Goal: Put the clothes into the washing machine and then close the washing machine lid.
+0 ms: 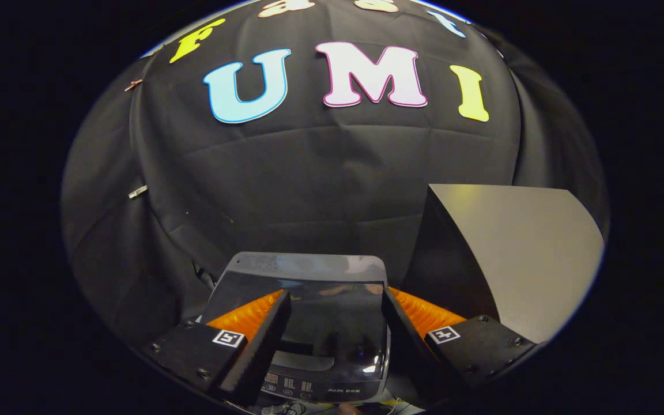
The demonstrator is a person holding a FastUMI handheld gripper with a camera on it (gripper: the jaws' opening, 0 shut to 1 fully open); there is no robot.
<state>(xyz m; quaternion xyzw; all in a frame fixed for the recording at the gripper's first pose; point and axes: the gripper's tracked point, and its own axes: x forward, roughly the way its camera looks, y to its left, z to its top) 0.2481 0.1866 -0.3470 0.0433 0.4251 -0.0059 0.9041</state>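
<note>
I hold my tool [336, 300] above the washing machine [314, 323], its two fingers spread apart with nothing between them but the view down onto the machine's top. I judge this height and spread suit looking the machine over, not gripping anything. The lid [332, 328] lies flat and closed between the fingers, a dark, smooth, glossy pane with rounded corners that throws back dim reflections. Toward twelve o'clock from the fingertips the machine's rear ledge [303, 264] is a duller grey plastic with a softly curved edge. Toward six o'clock, nearer me, sits the control strip [309, 389], matte with small printed markings and a little lit display.

At two o'clock from the fingertips, just beside the machine, stands a big plain box [516, 253], flat-faced and sharp-cornered, its broad side matte and pale, its narrow side in shadow. Behind everything hangs creased black cloth [309, 173].

I see no clothes from here; with the lid down, I judge the loading may already be finished.
</note>
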